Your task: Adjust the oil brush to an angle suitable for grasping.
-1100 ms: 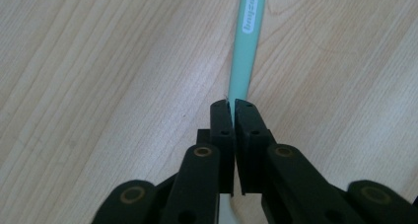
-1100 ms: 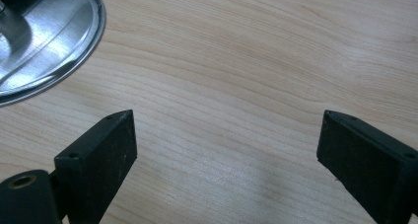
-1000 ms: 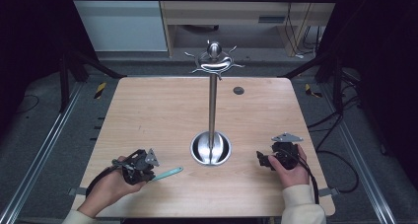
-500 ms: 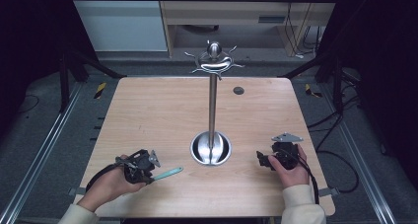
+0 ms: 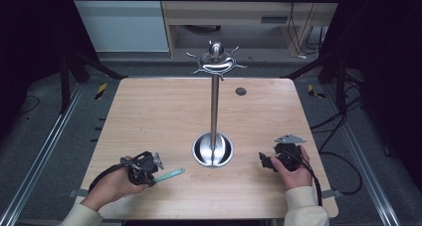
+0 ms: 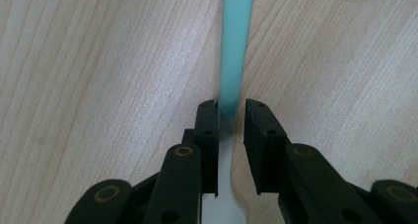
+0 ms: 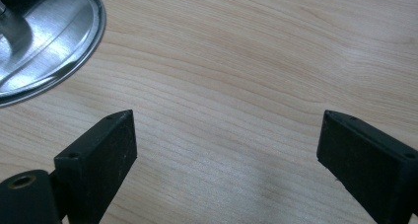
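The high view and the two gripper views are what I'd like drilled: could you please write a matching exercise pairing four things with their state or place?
Things:
1. left gripper
2. right gripper
3. tall polished steel stand with a round base
4. small dark round disc

States:
A. upright at mid-table
B. jaws wide apart, nothing between
C. on the wooden table's far side
D. jaws around a flat turquoise strip

Pairs: 1-D, 2-B, 3-A, 4-C

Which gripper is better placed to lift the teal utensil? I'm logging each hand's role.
Left. The left gripper already has its jaws close around the teal utensil on the table. The right gripper is open over bare wood beside the metal stand.
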Demonstrator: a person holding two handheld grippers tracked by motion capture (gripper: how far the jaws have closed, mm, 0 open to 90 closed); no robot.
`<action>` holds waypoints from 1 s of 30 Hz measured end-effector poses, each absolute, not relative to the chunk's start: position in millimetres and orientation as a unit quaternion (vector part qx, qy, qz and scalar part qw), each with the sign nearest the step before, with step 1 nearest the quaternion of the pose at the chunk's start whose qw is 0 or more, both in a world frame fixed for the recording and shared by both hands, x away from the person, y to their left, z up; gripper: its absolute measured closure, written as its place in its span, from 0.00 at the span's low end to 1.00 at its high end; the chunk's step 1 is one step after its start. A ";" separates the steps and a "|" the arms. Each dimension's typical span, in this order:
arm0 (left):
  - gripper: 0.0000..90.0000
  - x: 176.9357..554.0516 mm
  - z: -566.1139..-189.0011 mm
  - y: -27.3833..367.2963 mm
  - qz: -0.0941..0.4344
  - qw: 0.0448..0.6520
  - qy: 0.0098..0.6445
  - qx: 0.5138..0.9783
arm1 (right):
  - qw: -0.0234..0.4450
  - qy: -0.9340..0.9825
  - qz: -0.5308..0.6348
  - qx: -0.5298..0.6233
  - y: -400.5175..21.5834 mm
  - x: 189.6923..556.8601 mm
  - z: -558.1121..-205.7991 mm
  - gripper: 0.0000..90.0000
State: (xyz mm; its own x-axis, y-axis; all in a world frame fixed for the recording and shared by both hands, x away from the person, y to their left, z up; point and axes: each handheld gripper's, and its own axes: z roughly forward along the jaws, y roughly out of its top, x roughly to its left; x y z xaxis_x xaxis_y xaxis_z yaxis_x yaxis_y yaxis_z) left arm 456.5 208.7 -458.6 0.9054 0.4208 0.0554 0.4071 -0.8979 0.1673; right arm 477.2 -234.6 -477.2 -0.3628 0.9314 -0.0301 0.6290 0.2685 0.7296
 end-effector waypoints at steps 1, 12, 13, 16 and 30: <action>0.85 456.9 -459.0 208.4 0.044 0.076 0.212 0.973 | 0.236 0.761 0.321 0.513 -234.5 477.2 -477.2 0.10; 0.86 459.4 -462.2 207.4 0.037 0.068 0.208 0.975 | 0.236 0.760 0.321 0.513 -234.5 477.2 -477.1 0.10; 0.86 459.7 -462.1 207.2 0.037 0.067 0.207 0.975 | 0.236 0.760 0.321 0.513 -234.5 477.1 -477.0 0.10; 0.86 460.0 -462.2 206.4 0.037 0.066 0.205 0.976 | 0.236 0.760 0.321 0.513 -234.5 477.0 -477.1 0.10; 0.91 457.3 -461.5 209.1 0.034 0.071 0.209 0.975 | 0.236 0.762 0.319 0.512 -234.0 477.5 -477.9 0.10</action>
State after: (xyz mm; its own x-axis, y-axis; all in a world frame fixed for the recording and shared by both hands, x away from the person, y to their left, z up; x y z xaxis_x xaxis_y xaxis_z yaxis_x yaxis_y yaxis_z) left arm 457.3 209.1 -461.5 0.9106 0.4117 0.0357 0.4021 -0.9027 0.1528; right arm 477.5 -234.0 -477.9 -0.3648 0.9305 -0.0328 0.6298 0.2726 0.7274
